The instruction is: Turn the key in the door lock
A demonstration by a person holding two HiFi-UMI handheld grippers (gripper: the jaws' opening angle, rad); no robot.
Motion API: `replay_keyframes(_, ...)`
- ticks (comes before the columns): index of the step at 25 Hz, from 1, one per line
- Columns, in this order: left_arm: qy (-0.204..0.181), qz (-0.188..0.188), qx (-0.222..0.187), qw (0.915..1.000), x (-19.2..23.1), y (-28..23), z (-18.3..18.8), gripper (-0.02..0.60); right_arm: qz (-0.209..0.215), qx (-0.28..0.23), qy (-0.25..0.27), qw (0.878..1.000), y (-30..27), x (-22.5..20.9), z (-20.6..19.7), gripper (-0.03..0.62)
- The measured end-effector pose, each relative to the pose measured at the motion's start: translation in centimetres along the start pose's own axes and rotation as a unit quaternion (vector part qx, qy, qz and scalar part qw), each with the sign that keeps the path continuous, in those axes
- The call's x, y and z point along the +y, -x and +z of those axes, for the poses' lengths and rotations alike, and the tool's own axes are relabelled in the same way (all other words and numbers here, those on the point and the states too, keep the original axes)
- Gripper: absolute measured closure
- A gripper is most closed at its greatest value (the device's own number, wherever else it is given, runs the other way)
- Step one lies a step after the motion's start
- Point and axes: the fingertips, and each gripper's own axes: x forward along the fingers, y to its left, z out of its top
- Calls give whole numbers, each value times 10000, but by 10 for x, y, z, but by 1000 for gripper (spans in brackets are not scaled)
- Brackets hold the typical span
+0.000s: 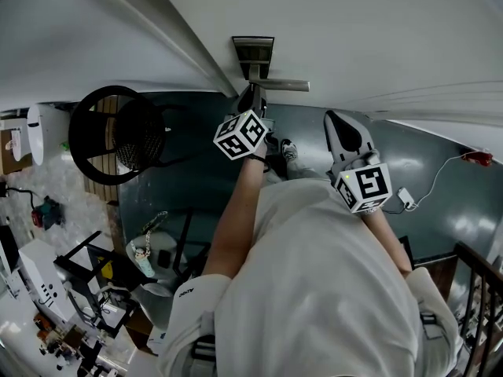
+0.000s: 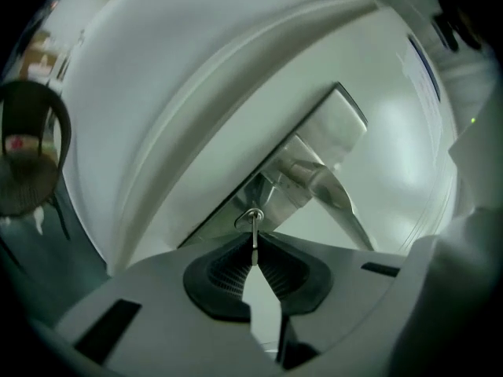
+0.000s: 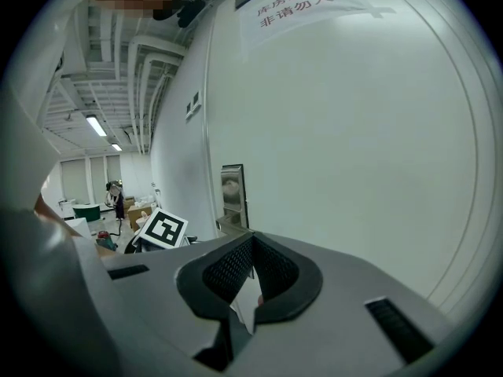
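A silver key (image 2: pixel 254 225) sticks out of the cylinder in the metal lock plate (image 2: pixel 314 151) on the white door (image 2: pixel 196 93), just below the lever handle (image 2: pixel 344 199). My left gripper (image 2: pixel 253 247) is shut on the key's head, which shows edge-on between the dark ribbed pads. In the head view the left gripper (image 1: pixel 253 100) reaches up to the lock plate (image 1: pixel 253 53), under the handle (image 1: pixel 280 85). My right gripper (image 1: pixel 336 122) hangs to the right, short of the door. In its own view the right gripper (image 3: pixel 251 243) is shut with nothing in it.
A black round chair (image 1: pixel 118 136) stands left of the door. Cluttered equipment fills the lower left. A white cable with a red piece (image 1: pixel 477 158) lies on the floor at right, near a dark railing (image 1: pixel 479 289). A paper notice (image 3: pixel 299 2) is on the door.
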Motion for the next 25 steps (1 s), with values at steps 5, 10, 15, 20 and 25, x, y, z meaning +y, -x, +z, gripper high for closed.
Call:
replay_keyframes(5,2080,-982,-143,9731,-2,1,2,552,92,51,15,9999,-2,4,-1,602)
replay_keyframes(10,3317,-1656,-307,9282,-2,1,3,552,129,98,11,9999,-6,5,-3,602)
replay_keyframes(15,4903,-2268,-618,8393,-3,4,6,552,149,133,40,9998,-7,7,-2,602)
replay_keyframes(20,6033,-2509,-673,7540,1,3,2,552,149,163,34,9997,-8,7,-6,602)
replay_keyframes(25,6302,-2557,-562,7309,1,3,2,552,186,178,53,9997,-7,10,-7,602)
